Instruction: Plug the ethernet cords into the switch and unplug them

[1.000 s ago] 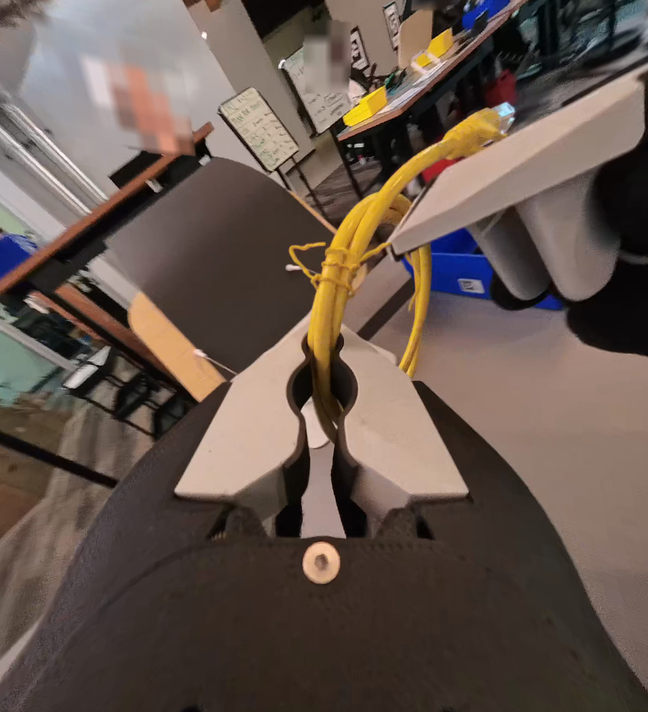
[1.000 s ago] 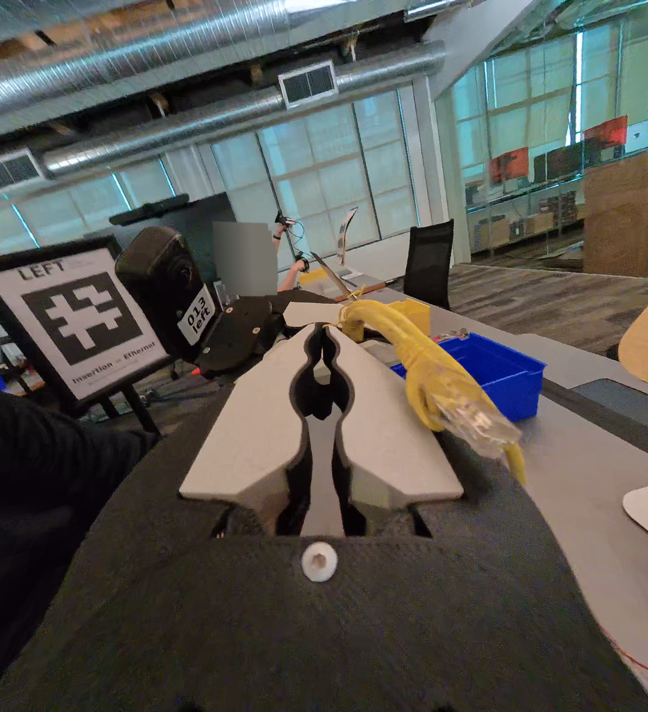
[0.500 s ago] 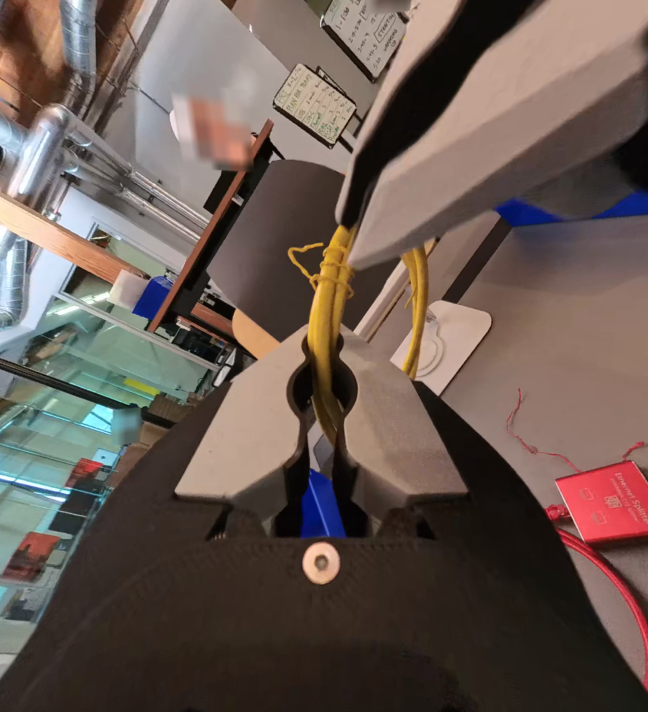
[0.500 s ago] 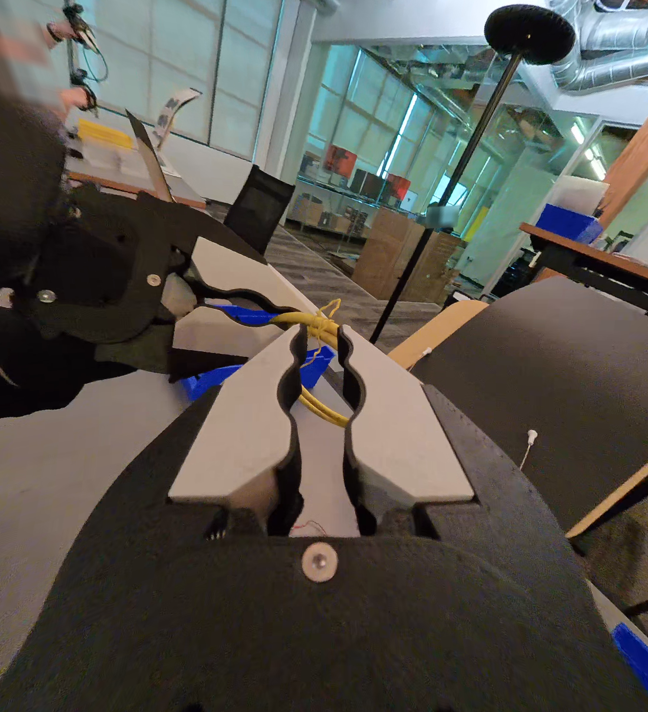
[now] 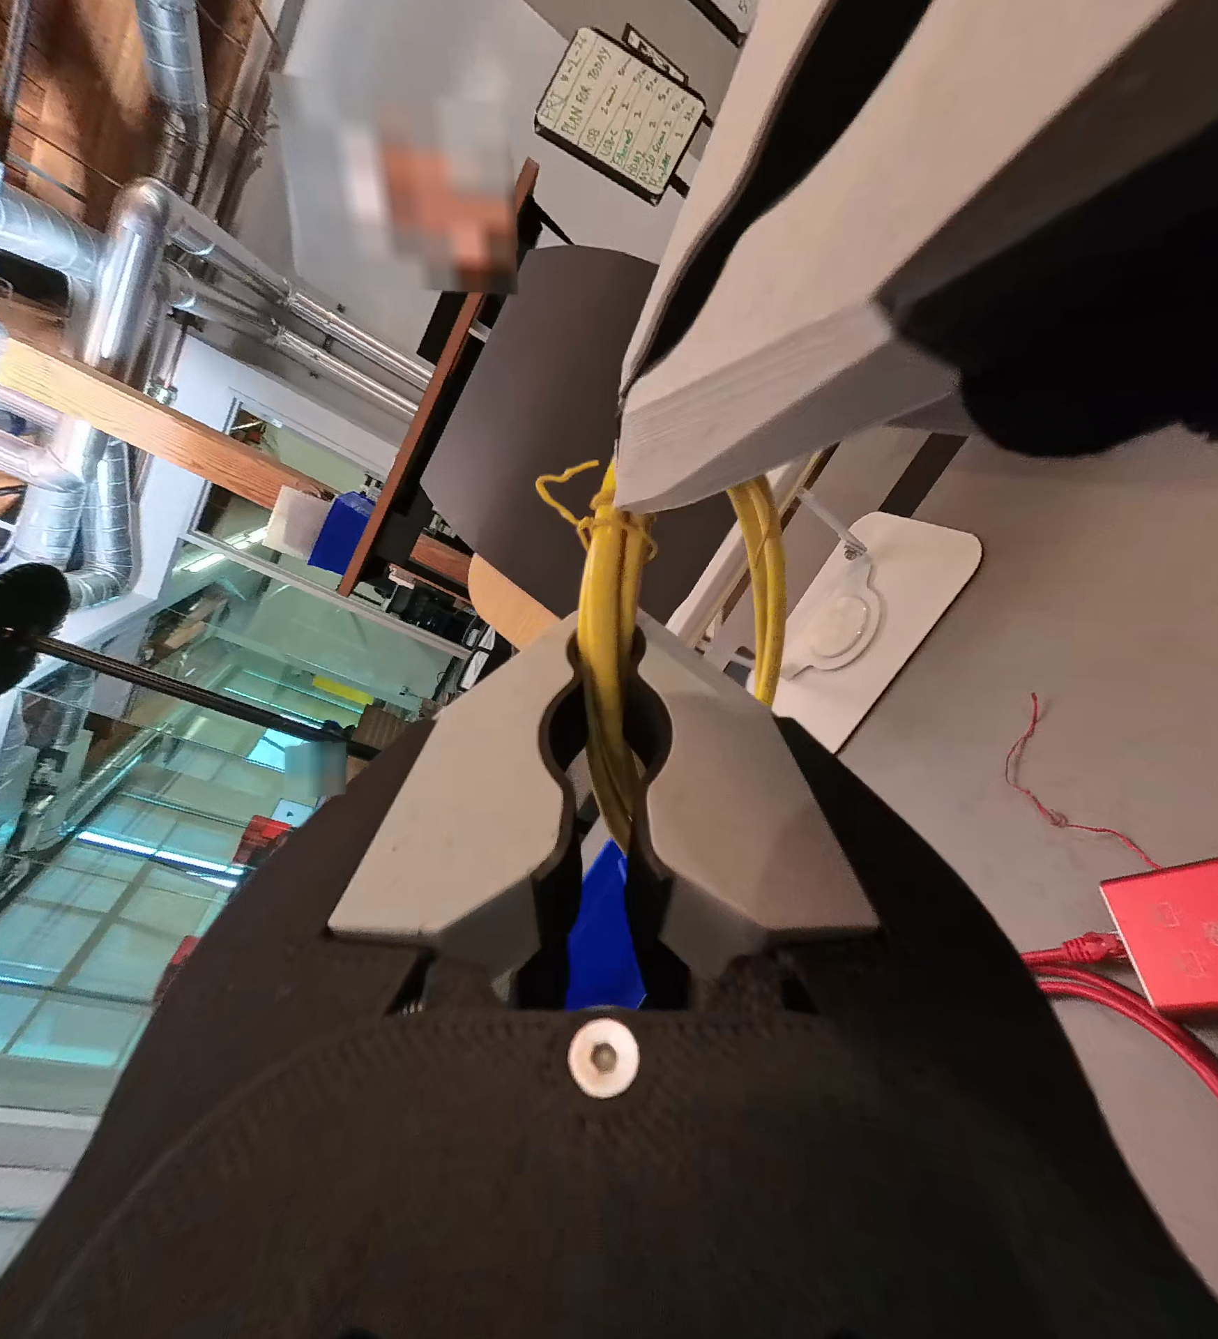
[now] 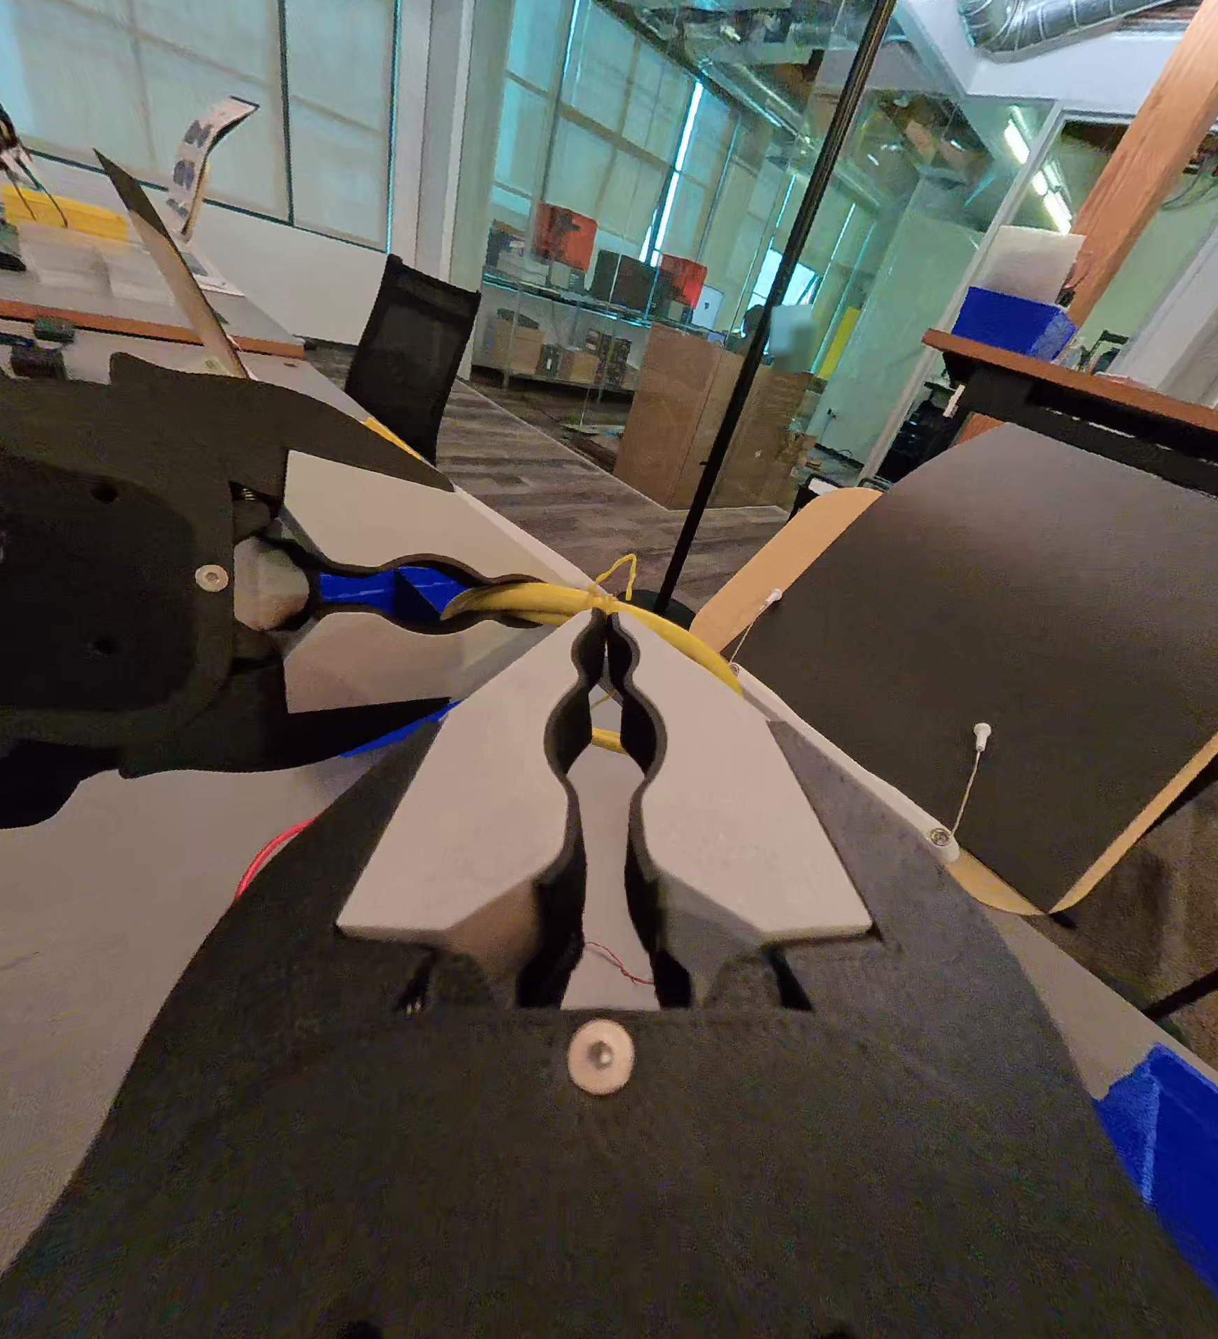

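Above the grey table (image 5: 1098, 724), both grippers are bunched up around the same coiled yellow ethernet cord (image 5: 609, 616), which hangs in the air off the tabletop. The left gripper (image 5: 607, 637) has its jaws clenched on the bundle; you can see the strands squeezed through the tip notch and running down into the round cutout, then they vanish behind the fingers. The right gripper (image 6: 604, 627) comes in from the other side with its tips pinched nearly together right at the thin yellow twist tie (image 6: 620, 580) wrapped round the coil, though honestly I can't tell if it's actually got the tie, the cord, or nothing, since the contact spot is hidden behind its own tips. In the left wrist view the right gripper's big grey fingers (image 5: 845, 326) block the top of the coil, so the plug ends are out of sight. The red switch box (image 5: 1200, 935) sits on the table at the frame edge, partly cut off, with a red cable (image 5: 1171, 1050) running from it. A white pad (image 5: 874, 616) lies behind the loop, and a blue bin (image 6: 1200, 1174) pokes in, cropped.
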The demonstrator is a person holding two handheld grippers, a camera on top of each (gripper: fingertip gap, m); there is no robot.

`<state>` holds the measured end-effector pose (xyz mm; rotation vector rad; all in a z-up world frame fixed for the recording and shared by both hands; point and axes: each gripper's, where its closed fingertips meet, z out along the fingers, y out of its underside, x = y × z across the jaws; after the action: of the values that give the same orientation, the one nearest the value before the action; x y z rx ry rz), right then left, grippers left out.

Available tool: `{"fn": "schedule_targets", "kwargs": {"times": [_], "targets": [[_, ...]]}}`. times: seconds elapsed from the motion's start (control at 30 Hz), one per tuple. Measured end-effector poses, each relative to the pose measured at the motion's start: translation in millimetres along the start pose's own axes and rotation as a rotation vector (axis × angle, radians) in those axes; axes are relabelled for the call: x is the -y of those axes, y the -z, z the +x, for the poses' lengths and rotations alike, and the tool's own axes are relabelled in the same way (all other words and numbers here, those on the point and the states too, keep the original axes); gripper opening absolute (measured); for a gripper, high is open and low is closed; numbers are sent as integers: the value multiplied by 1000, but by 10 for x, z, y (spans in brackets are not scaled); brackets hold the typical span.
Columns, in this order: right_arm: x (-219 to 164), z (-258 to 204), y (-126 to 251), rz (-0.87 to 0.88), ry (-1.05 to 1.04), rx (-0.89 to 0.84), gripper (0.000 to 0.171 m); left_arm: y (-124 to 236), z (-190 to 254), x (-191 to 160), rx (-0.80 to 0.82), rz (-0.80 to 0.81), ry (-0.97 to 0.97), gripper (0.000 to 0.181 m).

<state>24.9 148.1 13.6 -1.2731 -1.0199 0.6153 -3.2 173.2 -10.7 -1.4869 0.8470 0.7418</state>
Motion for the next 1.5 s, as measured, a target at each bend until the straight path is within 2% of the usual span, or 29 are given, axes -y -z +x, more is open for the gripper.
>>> {"fn": "schedule_targets", "kwargs": {"times": [0.13,0.23,0.33,0.4,0.47,0.53,0.6,0.7,0.77,0.83,0.87,0.93,1.1,1.2,1.23,1.37,1.43,1.5], "targets": [[97,-89,61,84,-27,125,0,8,34,28,-124,29,132,0],[133,-212,149,82,181,164,0,25,83,84,-246,75,257,0],[104,-266,237,42,465,109,0,47,196,166,-369,108,357,0],[76,-270,316,11,534,119,0,59,277,221,-439,140,411,0],[83,-285,413,23,551,152,0,88,297,292,-484,165,460,0],[136,-457,593,71,562,269,0,-15,98,173,-413,137,518,0],[190,-380,639,44,554,238,0,-67,-129,39,-440,160,666,0],[368,-254,586,101,325,236,0,22,-187,160,-334,173,516,0],[328,-183,469,82,127,265,6,49,-184,260,-245,197,421,0],[244,-146,369,47,-102,338,30,40,-236,250,-135,193,325,0],[234,-119,340,57,-207,363,32,48,-266,257,-88,202,284,0],[252,-121,309,97,-377,434,32,42,-258,252,-48,189,232,0],[307,-146,276,177,-595,554,25,51,-263,287,16,195,154,0],[254,-171,236,174,-660,596,13,34,-234,292,20,190,133,0],[257,-175,236,184,-670,606,3,30,-222,296,20,191,128,0],[252,-126,194,198,-532,482,0,14,-201,285,-22,171,171,0],[227,-104,154,164,-305,306,0,-24,-135,261,-123,144,257,0],[180,-61,131,73,84,59,0,-61,-27,255,-257,130,362,0]]}}
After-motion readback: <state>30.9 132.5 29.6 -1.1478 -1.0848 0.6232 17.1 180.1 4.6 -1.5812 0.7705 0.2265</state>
